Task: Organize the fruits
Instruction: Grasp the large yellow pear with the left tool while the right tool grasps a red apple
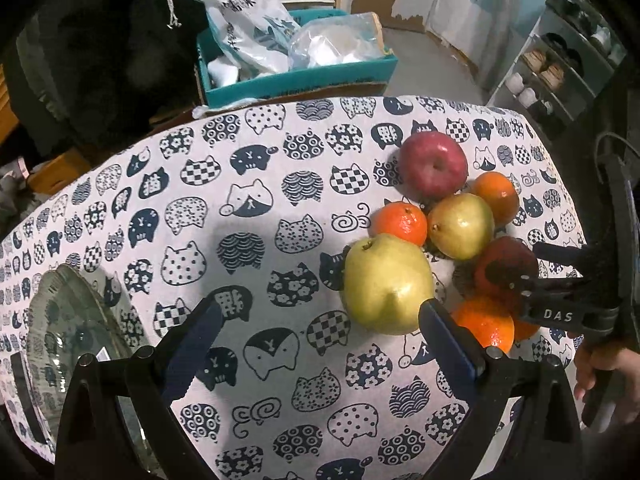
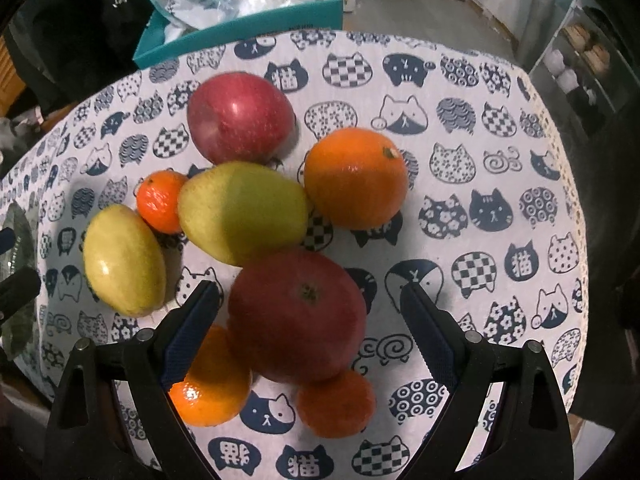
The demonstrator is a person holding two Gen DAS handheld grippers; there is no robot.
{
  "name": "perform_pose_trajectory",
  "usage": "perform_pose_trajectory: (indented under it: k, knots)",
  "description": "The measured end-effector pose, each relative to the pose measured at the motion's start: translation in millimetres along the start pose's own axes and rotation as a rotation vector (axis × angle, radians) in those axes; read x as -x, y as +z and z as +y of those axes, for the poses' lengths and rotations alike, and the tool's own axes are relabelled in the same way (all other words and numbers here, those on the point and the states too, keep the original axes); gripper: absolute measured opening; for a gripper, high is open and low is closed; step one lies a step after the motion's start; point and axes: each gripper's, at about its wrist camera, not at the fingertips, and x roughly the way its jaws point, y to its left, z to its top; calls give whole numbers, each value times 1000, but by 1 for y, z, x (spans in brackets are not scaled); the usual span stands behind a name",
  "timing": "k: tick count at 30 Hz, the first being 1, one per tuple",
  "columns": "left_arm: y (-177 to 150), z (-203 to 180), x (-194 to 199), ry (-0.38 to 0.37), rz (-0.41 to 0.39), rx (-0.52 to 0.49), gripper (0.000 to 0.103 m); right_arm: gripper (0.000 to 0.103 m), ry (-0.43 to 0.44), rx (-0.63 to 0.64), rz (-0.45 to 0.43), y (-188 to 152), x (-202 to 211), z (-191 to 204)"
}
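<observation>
A cluster of fruit lies on the cat-print tablecloth (image 1: 256, 208). My right gripper (image 2: 310, 296) is open, its fingers on either side of a red apple (image 2: 298, 316), above it. Around it lie a far red apple (image 2: 240, 118), two yellow-green pears (image 2: 242, 212) (image 2: 124, 260), a big orange (image 2: 356, 178) and small mandarins (image 2: 162, 200) (image 2: 212, 388) (image 2: 336, 404). My left gripper (image 1: 320, 316) is open and empty, left of the near pear (image 1: 386, 284). The right gripper (image 1: 556, 280) shows in the left wrist view over the fruit.
A clear glass plate (image 1: 68, 320) sits at the table's left edge. Behind the table stands a teal box (image 1: 296, 76) with plastic bags. A shoe rack (image 1: 556, 68) stands at the far right. A hand (image 1: 608, 376) holds the right gripper.
</observation>
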Motion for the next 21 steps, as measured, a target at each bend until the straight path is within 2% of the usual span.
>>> perform_pose_trajectory:
  k: [8, 12, 16, 21]
  knots:
    - [2, -8, -11, -42, 23, 11, 100, 90, 41, -38, 54, -3, -24, -5]
    - [4, -16, -18, -45, 32, 5, 100, 77, 93, -37, 57, -2, -33, -4]
    - [5, -24, -25, -44, 42, -5, 100, 77, 57, -22, 37, -6, -33, -4]
    - [6, -34, -37, -38, 60, -15, 100, 77, 33, -34, -25, -3, -11, -14]
